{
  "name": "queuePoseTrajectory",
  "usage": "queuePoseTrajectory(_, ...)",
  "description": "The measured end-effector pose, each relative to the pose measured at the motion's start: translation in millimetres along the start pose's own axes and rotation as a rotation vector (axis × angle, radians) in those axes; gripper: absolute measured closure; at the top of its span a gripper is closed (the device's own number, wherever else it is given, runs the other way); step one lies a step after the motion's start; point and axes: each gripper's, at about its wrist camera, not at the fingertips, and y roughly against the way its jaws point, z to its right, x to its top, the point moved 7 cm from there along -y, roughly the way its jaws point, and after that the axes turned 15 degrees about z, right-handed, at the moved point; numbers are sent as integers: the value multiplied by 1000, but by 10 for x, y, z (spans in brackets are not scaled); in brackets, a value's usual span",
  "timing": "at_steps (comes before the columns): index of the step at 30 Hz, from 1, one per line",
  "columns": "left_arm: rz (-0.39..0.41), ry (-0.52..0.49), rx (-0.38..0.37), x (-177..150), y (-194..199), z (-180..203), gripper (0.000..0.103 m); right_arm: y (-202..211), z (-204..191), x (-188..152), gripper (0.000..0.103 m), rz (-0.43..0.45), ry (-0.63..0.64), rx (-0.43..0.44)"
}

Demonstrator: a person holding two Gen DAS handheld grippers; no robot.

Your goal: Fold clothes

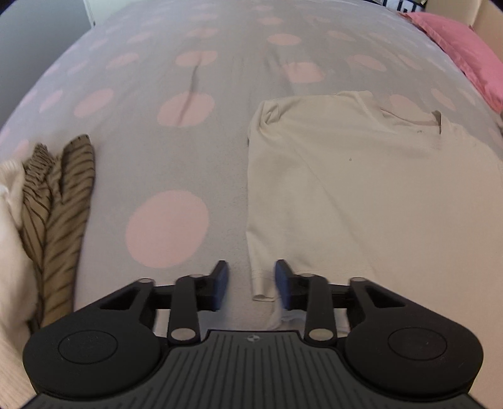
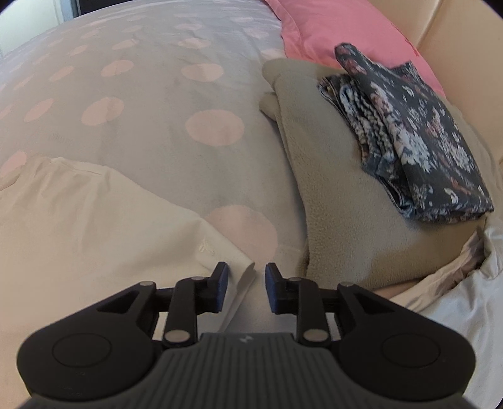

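A cream T-shirt [image 1: 345, 188] lies flat on the grey bedspread with pink dots [image 1: 151, 163], its neckline toward the far right. My left gripper [image 1: 251, 284] hovers over the shirt's near left hem corner. That corner lies in the gap close to the right finger [image 1: 284, 283], and the jaws stand apart, not pressing it. In the right wrist view the same shirt [image 2: 94, 220] fills the lower left. Its near right corner pokes up between the fingers of my right gripper [image 2: 245, 288], which is open with clear gaps on both sides of the cloth.
A brown striped garment [image 1: 63, 204] and a white cloth [image 1: 9, 236] lie at the left. A pink pillow [image 2: 330, 28] sits at the bed's far end. A dark floral garment [image 2: 408, 135] rests on a folded beige fleece [image 2: 330, 188] to the right, beside white cloth [image 2: 456, 299].
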Motion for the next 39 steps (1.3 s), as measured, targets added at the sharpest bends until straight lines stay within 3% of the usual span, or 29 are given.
queuePoseTrajectory(1,-1,13,-2,26,6,-9,100,-11,18,-9,74,-4,-2,-7)
queuePoseTrajectory(2,-2,26,-5,52,11,-18,103,-19,30,-16,74,-6,-2,-12)
queuePoseTrajectory(5,26,49,9,207,75,-78,103,-28,57,-30,74,-10,-3,-18)
queuePoseTrajectory(10,100,50,157,482,206,-410,103,-42,82,-62,74,-18,0,-31)
queuePoseTrajectory(14,153,-22,303,573,190,-643,103,-60,81,-76,74,-24,2,-38)
queuePoseTrajectory(19,194,-119,376,738,97,-698,103,-67,38,-81,74,-24,11,-40)
queuePoseTrajectory(23,62,-108,407,666,-146,-704,103,-71,9,-92,74,-30,15,-43)
queuePoseTrajectory(26,17,-168,420,526,-234,-700,100,-67,8,-107,74,-34,16,-46)
queuePoseTrajectory(32,103,-156,433,573,31,-639,96,95,3,-150,74,-51,-34,-12)
queuePoseTrajectory(34,133,-188,399,609,158,-482,96,215,-52,-196,74,-63,-43,27)
queuePoseTrajectory(39,118,-232,249,529,473,112,96,663,-339,-480,74,-103,35,134)
